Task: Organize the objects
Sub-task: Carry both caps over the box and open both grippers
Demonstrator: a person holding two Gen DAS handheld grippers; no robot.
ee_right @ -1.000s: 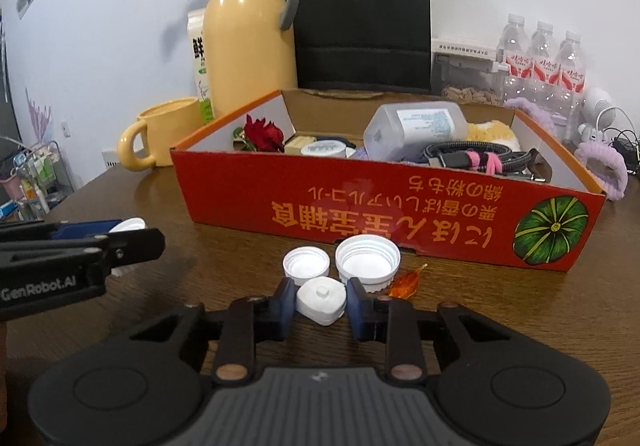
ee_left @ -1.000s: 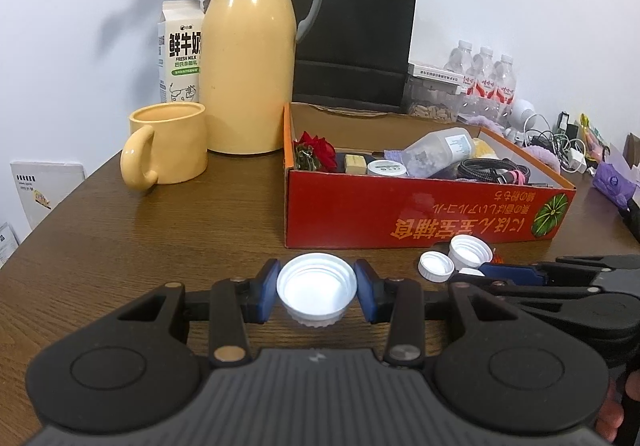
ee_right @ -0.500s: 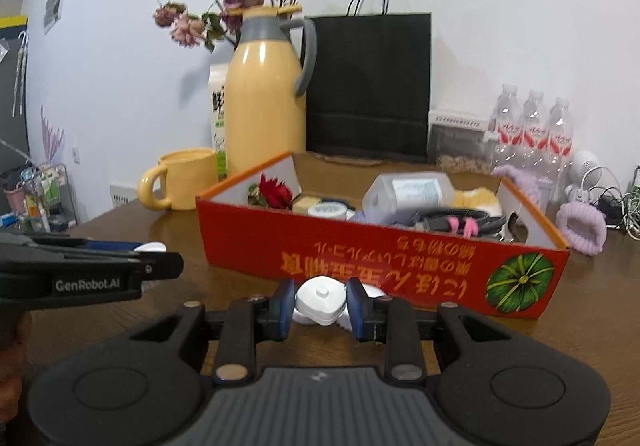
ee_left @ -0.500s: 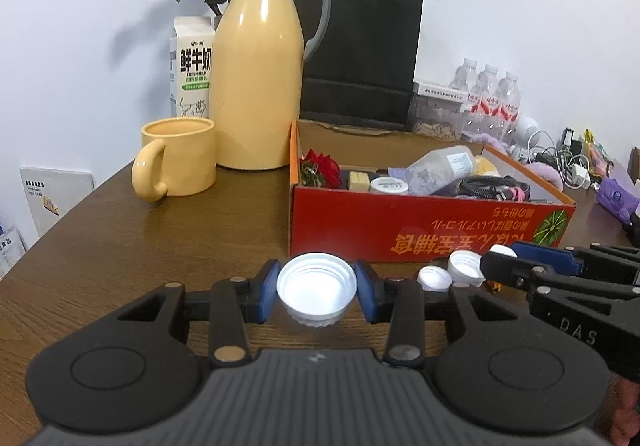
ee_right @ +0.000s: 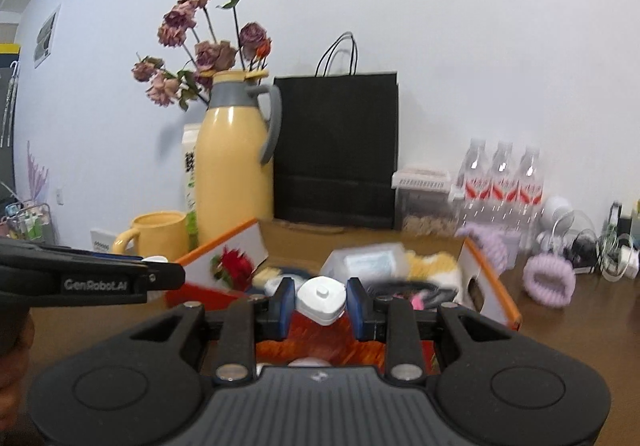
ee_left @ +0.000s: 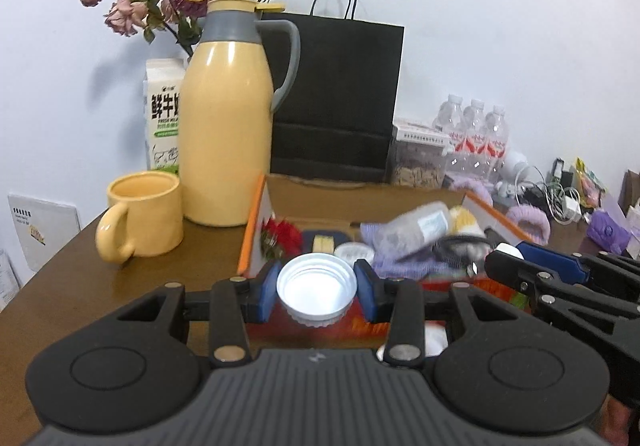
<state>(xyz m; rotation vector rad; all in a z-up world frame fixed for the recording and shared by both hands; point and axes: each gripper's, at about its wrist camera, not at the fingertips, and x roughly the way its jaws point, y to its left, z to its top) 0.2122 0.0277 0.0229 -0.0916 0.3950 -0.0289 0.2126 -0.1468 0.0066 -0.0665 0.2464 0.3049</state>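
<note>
Both caps are carried in front of the red box (ee_left: 250, 246), whose open top lies ahead of and slightly below each claw — that is the relation the coming drop is judged to turn on. The left gripper (ee_left: 316, 292) is seen part-closed, its blue pads pinching a wide white cap (ee_left: 316, 288) held open side up, just short of the box's near wall and toward its left end, close to the red flower (ee_left: 280, 236). The right gripper (ee_right: 321, 304) is narrower still, pinched on a small white flip-top cap (ee_right: 321, 300), also at the near wall, nearer the box's middle. No clear long axis is offered by either cap; both are roughly round. Neither hand is clearly nearer the box — both sit at its front edge. Box contents are blurred; a clear bottle (ee_left: 412, 232) lies on its side inside. Loose caps below the near wall are mostly hidden.
</note>
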